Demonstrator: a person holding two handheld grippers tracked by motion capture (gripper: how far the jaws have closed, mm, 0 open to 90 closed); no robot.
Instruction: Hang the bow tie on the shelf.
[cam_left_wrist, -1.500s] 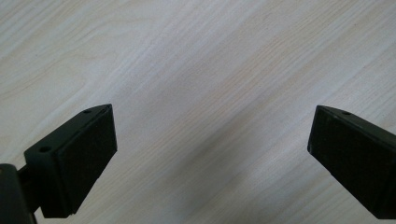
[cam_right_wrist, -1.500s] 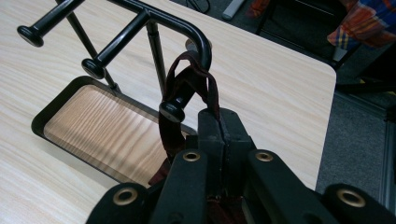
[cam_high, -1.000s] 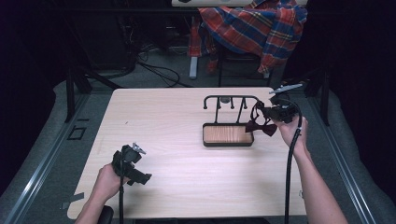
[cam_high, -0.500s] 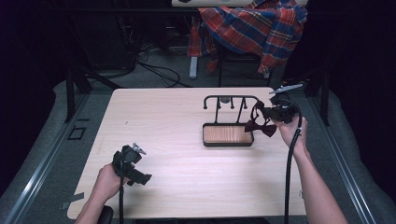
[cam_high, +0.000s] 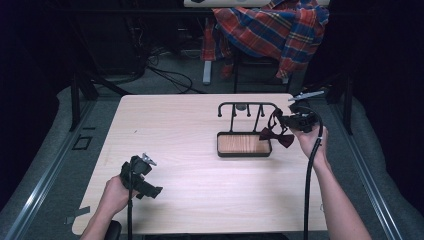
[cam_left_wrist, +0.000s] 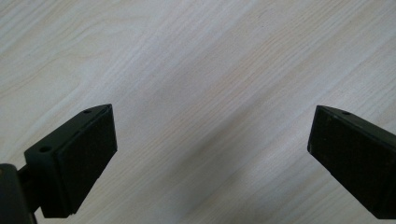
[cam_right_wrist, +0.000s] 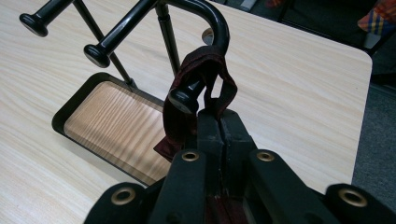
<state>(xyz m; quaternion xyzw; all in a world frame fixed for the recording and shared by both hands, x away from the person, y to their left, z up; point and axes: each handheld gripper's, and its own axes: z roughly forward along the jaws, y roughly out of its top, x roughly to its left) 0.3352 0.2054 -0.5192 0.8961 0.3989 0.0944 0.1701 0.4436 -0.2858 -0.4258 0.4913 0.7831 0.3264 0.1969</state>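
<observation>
A dark red bow tie (cam_high: 276, 135) hangs at the right end of a black peg rack (cam_high: 247, 106) that rises from a wooden tray (cam_high: 244, 144). Its strap (cam_right_wrist: 201, 70) is looped over the rack's nearest peg (cam_right_wrist: 183, 99). My right gripper (cam_high: 290, 121) is shut on the strap just below that peg, with its jaws pressed together (cam_right_wrist: 219, 122). My left gripper (cam_high: 146, 189) sits low over the table's front left, jaws wide apart with only bare wood between them (cam_left_wrist: 210, 135).
The light wooden table (cam_high: 185, 130) has rounded corners and metal rails along both sides. A plaid shirt (cam_high: 275, 30) is draped over a chair behind the table. Cables trail from both grippers toward the front edge.
</observation>
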